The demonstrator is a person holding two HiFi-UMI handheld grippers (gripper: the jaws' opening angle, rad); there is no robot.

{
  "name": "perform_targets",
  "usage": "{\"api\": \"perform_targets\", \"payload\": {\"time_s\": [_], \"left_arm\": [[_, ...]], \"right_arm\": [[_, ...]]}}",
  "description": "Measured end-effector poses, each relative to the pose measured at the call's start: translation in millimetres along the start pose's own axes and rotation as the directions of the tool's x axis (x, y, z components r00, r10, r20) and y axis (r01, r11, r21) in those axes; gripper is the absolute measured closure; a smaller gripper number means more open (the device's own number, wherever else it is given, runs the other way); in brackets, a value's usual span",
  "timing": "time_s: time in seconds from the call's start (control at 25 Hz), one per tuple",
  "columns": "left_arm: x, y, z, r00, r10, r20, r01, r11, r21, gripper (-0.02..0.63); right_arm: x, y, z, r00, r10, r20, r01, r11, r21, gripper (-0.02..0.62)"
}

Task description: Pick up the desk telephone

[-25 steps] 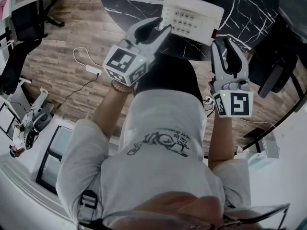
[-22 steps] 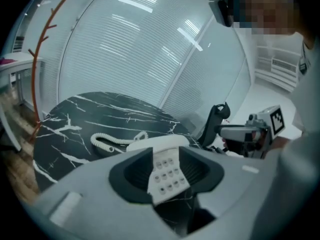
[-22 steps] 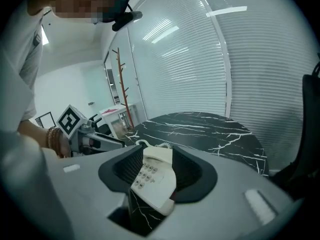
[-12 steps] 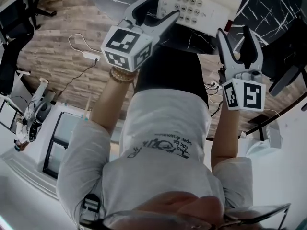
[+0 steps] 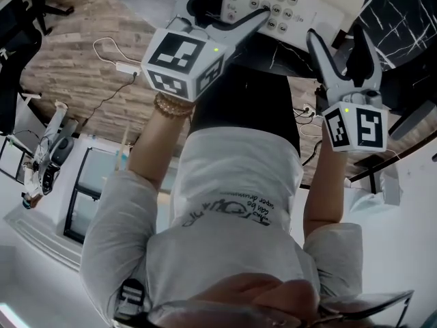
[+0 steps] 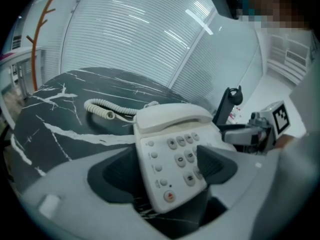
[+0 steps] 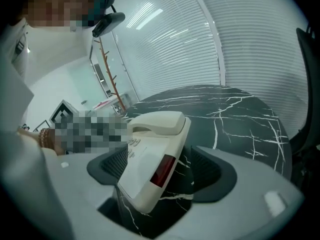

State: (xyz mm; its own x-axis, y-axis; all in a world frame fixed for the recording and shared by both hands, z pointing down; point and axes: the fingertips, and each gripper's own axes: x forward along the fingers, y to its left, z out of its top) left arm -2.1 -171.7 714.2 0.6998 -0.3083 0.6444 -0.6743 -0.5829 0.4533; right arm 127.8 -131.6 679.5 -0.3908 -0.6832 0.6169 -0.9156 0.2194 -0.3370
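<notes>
A cream desk telephone (image 5: 293, 5) with its handset (image 6: 172, 116) on the cradle rests on the black marble table (image 5: 382, 5), its coiled cord (image 6: 102, 109) lying behind it. My left gripper (image 5: 225, 9) straddles the phone's keypad corner (image 6: 172, 149). Its jaws are opening and the pads stand off the casing. My right gripper (image 5: 338, 43) straddles the opposite corner, by the red window (image 7: 160, 169), and its jaws are opening too, with the phone (image 7: 150, 154) between them and a gap at each side.
The round table's near edge (image 7: 240, 119) sits right in front of the person's body. A dark stand (image 6: 227, 104) rises behind the phone. A white cable and adapter (image 5: 123, 67) lie on the wood floor to the left. Dark chairs (image 5: 410, 115) stand to the right.
Both grippers went down with the phone, and it came to rest on the table. Both pairs of jaws have spread from a grip on its corners to wide apart.
</notes>
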Motion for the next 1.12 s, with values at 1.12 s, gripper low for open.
{"api": "perform_targets", "payload": {"time_s": [1.12], "left_arm": [[9, 1, -1, 1.000, 0.018, 0.015, -0.017, 0.999, -0.050, 0.232]], "right_arm": [[18, 6, -18, 0.999, 0.041, -0.028, -0.039, 0.997, 0.060, 0.275]]}}
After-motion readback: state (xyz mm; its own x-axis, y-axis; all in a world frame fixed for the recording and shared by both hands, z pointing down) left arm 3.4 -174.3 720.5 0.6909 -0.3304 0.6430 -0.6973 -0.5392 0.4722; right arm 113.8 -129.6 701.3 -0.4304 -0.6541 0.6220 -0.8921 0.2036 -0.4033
